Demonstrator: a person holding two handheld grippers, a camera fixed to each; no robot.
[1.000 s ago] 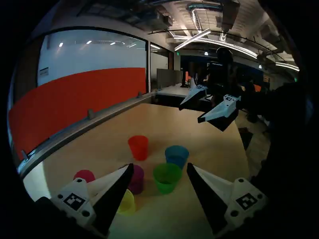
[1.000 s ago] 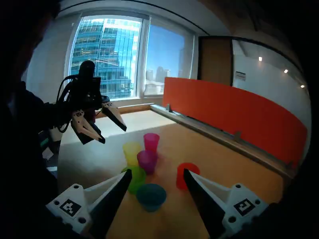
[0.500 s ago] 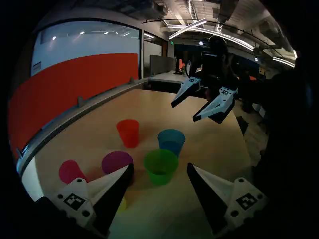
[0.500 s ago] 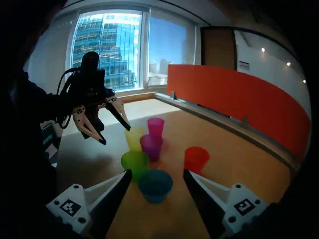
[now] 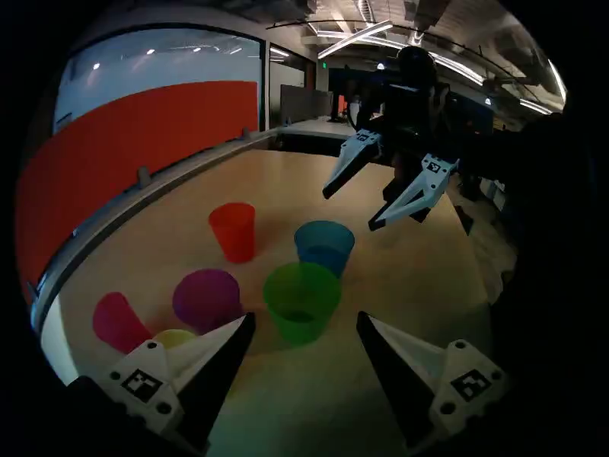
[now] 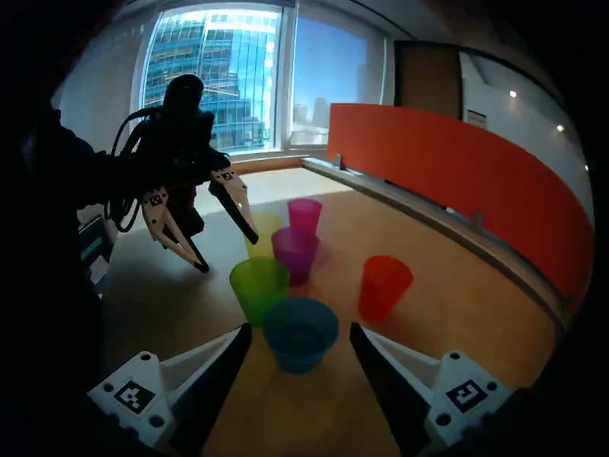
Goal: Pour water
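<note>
- Office room with tall windows at one end and a long orange partition beside a pale wooden table.
- Low over that table, left gripper lined up on the green cup — jaws spread wide, grasping nothing; probably held open like this to close round a cup.
- Opposite it across the cluster, right gripper, likewise released and empty, framing the blue cup; likely set face to face so that one cup can be tipped into another.
- Six plastic cups upright on the table, seemingly bunched to sit within reach of both tools: green and blue just beside each other at the near edge, purple cup next to green, pink cup and yellow cup behind it, red cup a little apart towards the partition.
- Contents hard to read — a darker patch at the bottom of the green cup, possibly a little water; impossible to tell for the others.
- No cup touched or lifted yet, so pouring judged still ahead.
</note>
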